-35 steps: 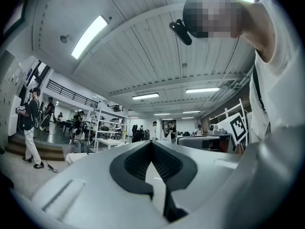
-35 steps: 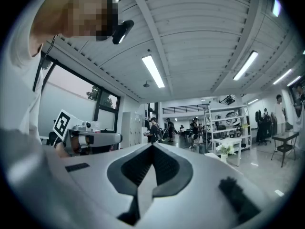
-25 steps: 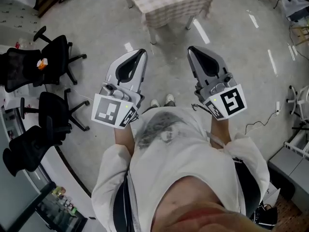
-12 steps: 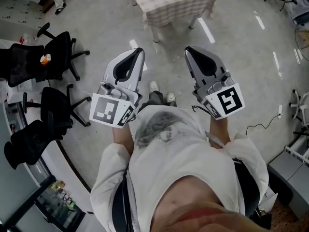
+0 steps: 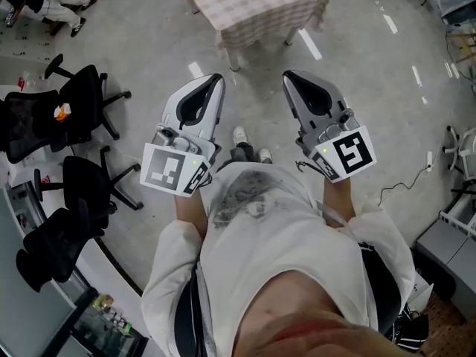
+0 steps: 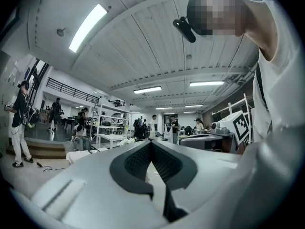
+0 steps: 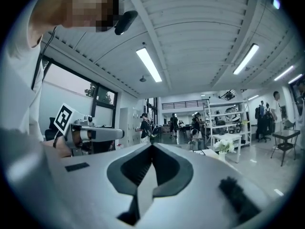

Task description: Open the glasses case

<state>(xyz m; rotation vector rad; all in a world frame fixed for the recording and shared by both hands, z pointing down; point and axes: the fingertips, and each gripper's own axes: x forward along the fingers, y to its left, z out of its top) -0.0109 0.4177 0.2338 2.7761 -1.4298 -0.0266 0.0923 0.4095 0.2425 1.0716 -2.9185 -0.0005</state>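
Approach seems to be the step in hand, since no glasses case is showing in any view. The person is holding both tools out level at chest height over a bare concrete floor (image 5: 372,88). The left gripper (image 5: 216,79) is sitting at about 11 o'clock in the head view and the right gripper (image 5: 288,75) at about 1 o'clock. Each is pressed together at the tips and pinching nothing. The left gripper view is showing its jaws meeting at a point (image 6: 151,143) with only the room beyond, and the right gripper view is showing the same (image 7: 152,146).

A table (image 5: 253,6) draped in a checked cloth is standing at 12 o'clock, well apart from both tools. The case may be lying there, though the cloth's visible part is showing nothing to confirm it. By this reading, the next move is calling for closing in on the table, finding the case, then spreading one pair of jaws to steady the body while the other works the lid.

Both grippers are looking like smooth grey moulded plastic, tapering like beaks, with dark ribbed pads lining a teardrop hollow. The cloth is looking soft and is hanging in folds at the table's edge. Black mesh office chairs (image 5: 89,95) on castors are standing at 9 o'clock.
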